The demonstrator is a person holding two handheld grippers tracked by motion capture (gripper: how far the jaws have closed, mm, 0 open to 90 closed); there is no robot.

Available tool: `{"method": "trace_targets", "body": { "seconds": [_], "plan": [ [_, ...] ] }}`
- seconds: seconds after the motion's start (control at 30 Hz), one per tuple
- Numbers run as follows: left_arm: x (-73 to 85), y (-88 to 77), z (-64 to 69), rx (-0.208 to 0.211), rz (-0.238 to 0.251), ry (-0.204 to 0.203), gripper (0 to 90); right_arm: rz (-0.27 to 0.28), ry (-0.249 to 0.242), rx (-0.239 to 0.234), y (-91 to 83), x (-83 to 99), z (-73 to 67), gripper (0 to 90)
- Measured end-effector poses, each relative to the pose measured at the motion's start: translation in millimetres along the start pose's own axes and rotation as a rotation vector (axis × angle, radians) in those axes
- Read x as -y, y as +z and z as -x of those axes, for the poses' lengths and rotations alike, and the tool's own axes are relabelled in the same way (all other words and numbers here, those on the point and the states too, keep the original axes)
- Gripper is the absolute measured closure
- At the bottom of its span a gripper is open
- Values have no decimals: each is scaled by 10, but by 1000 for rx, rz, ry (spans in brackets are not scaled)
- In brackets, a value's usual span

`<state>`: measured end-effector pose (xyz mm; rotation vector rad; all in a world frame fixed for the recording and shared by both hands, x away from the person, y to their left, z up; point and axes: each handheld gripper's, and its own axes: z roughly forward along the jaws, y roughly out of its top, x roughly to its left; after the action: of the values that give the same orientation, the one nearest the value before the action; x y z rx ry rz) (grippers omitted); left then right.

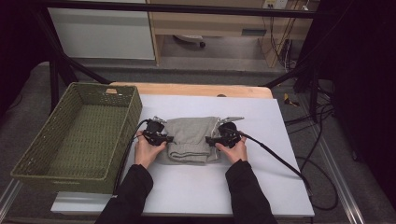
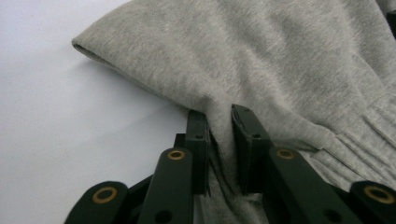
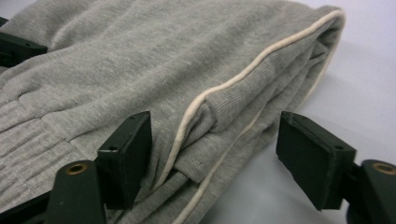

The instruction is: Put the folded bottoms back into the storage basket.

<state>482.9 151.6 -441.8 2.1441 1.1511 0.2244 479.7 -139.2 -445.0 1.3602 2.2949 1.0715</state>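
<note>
A folded grey garment [image 1: 191, 138] lies near the middle of the white table cover [image 1: 261, 177], and the person works on it with both grippers. In the high view the left gripper [image 1: 164, 138] sits at the 9 o'clock edge of the garment and the right gripper [image 1: 212, 140] at its 3 o'clock edge, so the cloth is between the two. Each hand comes up from the 6 o'clock side of that view in a dark sleeve [image 1: 133, 193].

In the left gripper view the left gripper [image 2: 220, 140] is clenched on the garment [image 2: 261, 60]: a pinched fold of grey cloth runs up between the two black jaws, and the fabric wrinkles where they press it. The white cover [image 2: 56, 140] shows toward 9 o'clock of this fold.

In the right gripper view the right gripper [image 3: 215, 149] stands with its jaws apart around the folded edge of the garment [image 3: 140, 60]. The jaw toward 8 o'clock rests against the grey cloth, while the jaw toward 4 o'clock is clear of it, over the white cover [image 3: 364, 84]. This gripper is not yet grasping. A thin cream piping [image 3: 243, 74] runs along the folded edge between the jaws.

A green woven basket [image 1: 32, 154] stands at the 9 o'clock side of the table, just beside the white cover.
</note>
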Motion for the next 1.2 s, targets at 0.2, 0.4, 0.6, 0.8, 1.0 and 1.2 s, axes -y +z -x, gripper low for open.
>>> {"method": "trace_targets", "body": {
  "seconds": [0.2, 0.4, 0.6, 0.8, 1.0, 1.2],
  "plan": [
    [-1, 0, 1, 0, -1, 0, 771, -18, 25, -16, 6, 9, -12, 360],
    [-1, 0, 2, -1, -1, 0, 772, -28, 45, -21, 16, 18, -21, 405],
    [-1, 0, 1, -1, -1, 0, 772, -31, 57, -39, 13, 19, -31, 484],
    [-1, -1, -5, 3, -1, -3, 772, -32, 77, -55, 16, 18, -35, 586],
    [0, -1, 2, 0, 2, -3, 775, -31, 97, -62, 18, 10, -32, 678],
    [-22, -4, -22, 16, -7, -36, 788, -28, 103, -65, 11, 3, -30, 717]
  ]
}}
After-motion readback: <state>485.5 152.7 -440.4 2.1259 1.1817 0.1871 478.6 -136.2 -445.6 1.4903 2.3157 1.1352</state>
